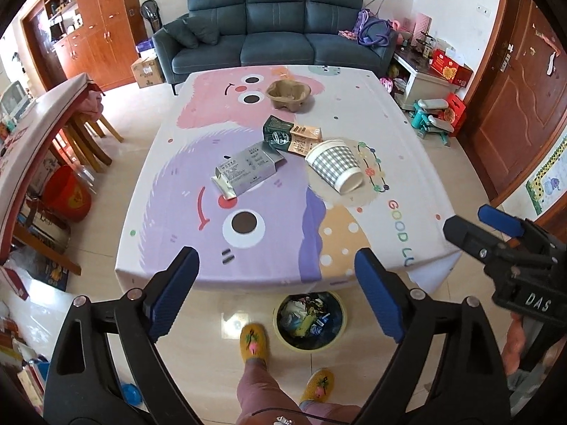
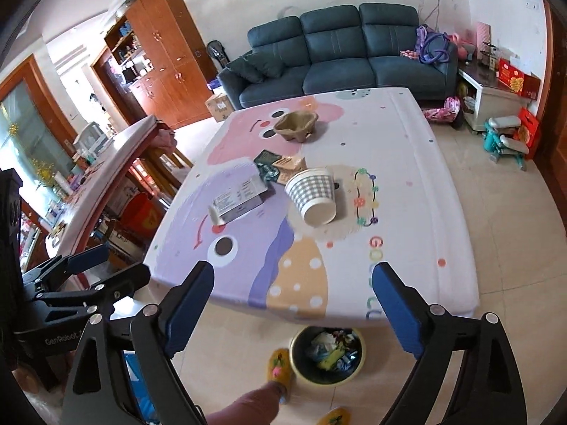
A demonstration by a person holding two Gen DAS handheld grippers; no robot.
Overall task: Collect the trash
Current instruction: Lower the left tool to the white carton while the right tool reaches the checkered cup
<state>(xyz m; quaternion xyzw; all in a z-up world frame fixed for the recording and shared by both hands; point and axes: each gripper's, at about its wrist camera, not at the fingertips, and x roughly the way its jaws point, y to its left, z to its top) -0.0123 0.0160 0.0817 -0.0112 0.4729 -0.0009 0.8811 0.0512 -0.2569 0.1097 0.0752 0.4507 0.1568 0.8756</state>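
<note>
Both hand-held grippers, left [image 1: 276, 294] and right [image 2: 292, 304], hovering wide open, gripping nothing. Bin [image 1: 311, 320] on floor already holding wrappers. Cup [image 1: 335, 168], grey box [image 1: 248, 171], green packet [image 1: 290, 136], paper tray [image 1: 288, 94] lying on surface [image 1: 407, 141] beyond bin, awaiting pickup

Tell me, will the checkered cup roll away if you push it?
Probably: the checkered cup lies on its side on the table, so a nudge could roll it in a curve. It looks like thin paper, likely light and easily crushed by a hard squeeze.
</note>
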